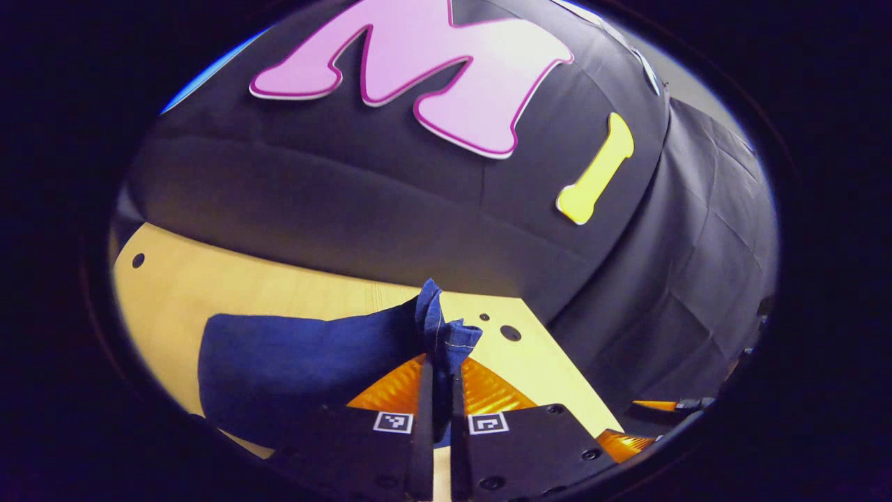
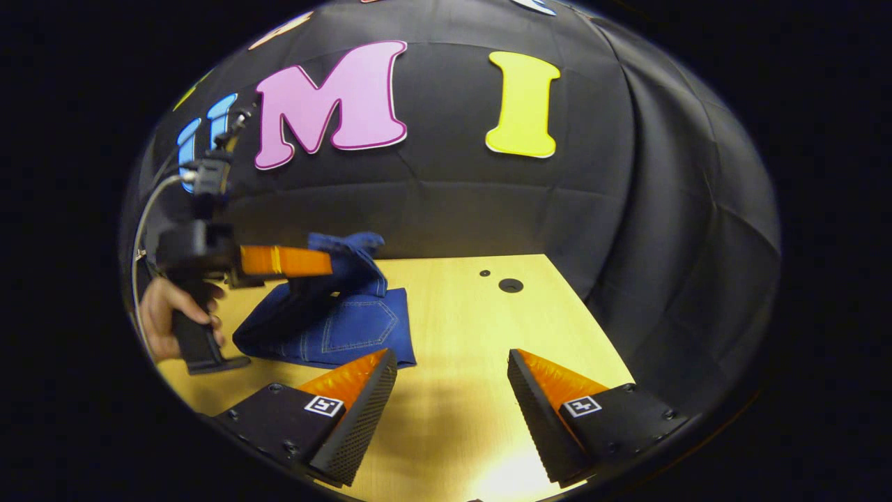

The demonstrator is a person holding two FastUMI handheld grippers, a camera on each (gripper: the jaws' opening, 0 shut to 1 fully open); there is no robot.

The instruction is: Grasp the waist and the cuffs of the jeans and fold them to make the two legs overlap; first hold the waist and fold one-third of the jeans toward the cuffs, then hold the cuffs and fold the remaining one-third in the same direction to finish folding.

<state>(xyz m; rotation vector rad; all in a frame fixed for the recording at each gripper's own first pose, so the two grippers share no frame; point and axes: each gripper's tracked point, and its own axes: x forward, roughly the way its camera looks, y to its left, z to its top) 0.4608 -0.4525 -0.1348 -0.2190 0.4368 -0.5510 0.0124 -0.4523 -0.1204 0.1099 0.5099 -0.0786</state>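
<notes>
Left claw (image 1: 440, 380) on jeans (image 1: 306, 362), table (image 2: 460, 314) beneath.

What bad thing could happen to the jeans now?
1. The left gripper pinches just a small edge of the jeans, so the cloth could slip out and flop down.
2. The right gripper is open over the table and holds nothing, so with one corner lifted the fold might land crooked.
</notes>
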